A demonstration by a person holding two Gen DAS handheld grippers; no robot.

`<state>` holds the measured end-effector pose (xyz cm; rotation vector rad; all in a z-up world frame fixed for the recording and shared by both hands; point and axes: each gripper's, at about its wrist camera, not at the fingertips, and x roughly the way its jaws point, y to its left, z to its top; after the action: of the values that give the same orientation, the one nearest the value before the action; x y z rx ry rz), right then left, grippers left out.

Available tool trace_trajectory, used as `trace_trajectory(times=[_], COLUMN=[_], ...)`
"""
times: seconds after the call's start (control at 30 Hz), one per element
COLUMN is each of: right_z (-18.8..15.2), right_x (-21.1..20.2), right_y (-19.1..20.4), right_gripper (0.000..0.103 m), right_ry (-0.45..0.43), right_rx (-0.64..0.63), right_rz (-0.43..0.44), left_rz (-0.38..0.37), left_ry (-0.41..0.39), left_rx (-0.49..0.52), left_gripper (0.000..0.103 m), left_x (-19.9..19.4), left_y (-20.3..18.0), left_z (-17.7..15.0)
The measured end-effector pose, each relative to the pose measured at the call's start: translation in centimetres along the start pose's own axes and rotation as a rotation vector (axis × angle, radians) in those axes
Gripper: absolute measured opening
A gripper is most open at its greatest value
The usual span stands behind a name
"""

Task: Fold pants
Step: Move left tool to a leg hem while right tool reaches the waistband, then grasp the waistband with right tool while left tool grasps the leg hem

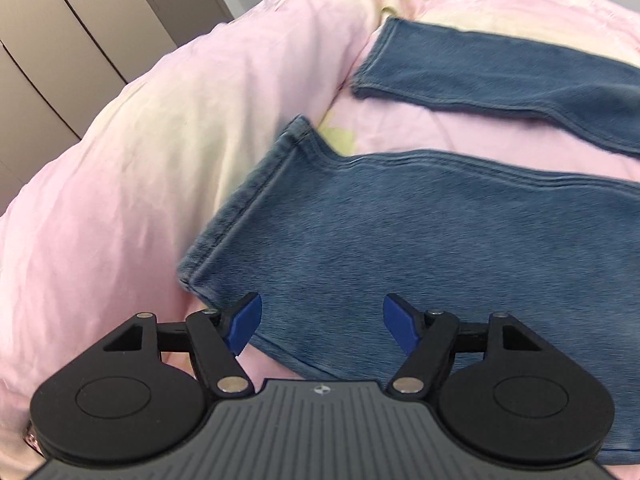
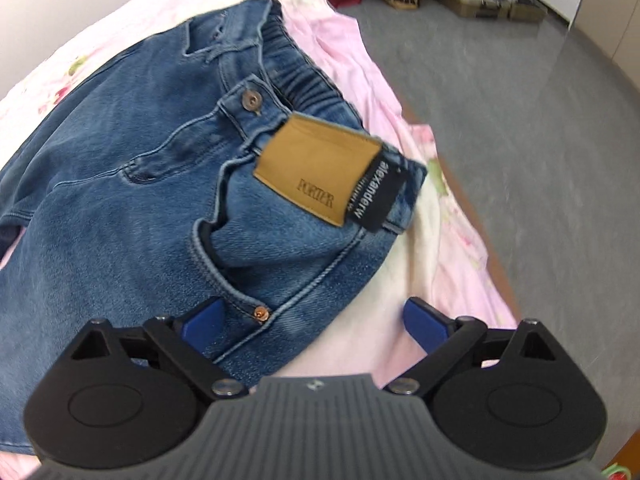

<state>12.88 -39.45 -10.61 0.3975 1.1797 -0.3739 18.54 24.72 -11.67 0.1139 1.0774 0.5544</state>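
A pair of blue jeans lies spread flat on a bed covered by a pink quilt. The garment's long axis runs from one pair of tongs to the other: the right tongs hover at the waist end, the left tongs at the leg end.

Both pairs of tongs stand apart, holding nothing.

Just ahead of the left tongs and slightly to their left lies the hem of the near leg, its corner almost between the blue fingertips. The far leg lies well ahead and to the right, separated from the near one by a strip of quilt.

The right tongs straddle the outer side seam below the hip pocket; denim is under the left tip, bare quilt under the right. Ahead of them sit a tan leather patch, a black label and the waistband.

Only the left view shows the two legs lying apart; only the right view shows the waist, and beyond the bed edge a grey floor with boxes. Neither view shows the whole garment, so the crotch area is unseen.
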Motion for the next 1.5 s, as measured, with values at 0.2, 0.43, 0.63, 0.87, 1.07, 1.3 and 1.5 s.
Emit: trace_trajectory(times=[0.2,0.43,0.63,0.87,1.07,1.3,1.5], right_z=[0.3,0.2,0.1,-0.1,-0.2,-0.2,-0.5], right_x=[0.6,-0.1,0.3,-1.3,-3.7,-4.0,-2.6], right_y=[-0.1,-0.5,-0.5,0.9,-1.0,-0.5,-0.3], right_gripper=[0.095,0.091,0.089,0.037,0.014,0.005,0.008], right_ry=[0.014,-0.004,-0.012,-0.089,-0.121,-0.129,-0.056], right_rx=[-0.004,0.004,0.024,-0.022,0.038,-0.004,-0.113], right_rz=[0.015,0.039,0.059,0.031,0.074,-0.001,-0.025], left_rz=[0.008,-0.035,-0.03,-0.016,-0.029,-0.031,-0.098], left_ry=[0.026,0.032,0.038,0.036,0.032,-0.024,-0.097], left_rx=[0.031,0.05,0.077,0.078,0.08,0.19,0.306], left_gripper=[0.084,0.084,0.084,0.084,0.084,0.084,0.084], left_x=[1.9,1.5,2.1,2.2,1.9,0.5,-0.6], left_y=[1.3,2.0,1.6,1.4,1.8,1.8,2.1], left_z=[-0.5,-0.5,-0.6,-0.6,-0.7,-1.2,-1.9])
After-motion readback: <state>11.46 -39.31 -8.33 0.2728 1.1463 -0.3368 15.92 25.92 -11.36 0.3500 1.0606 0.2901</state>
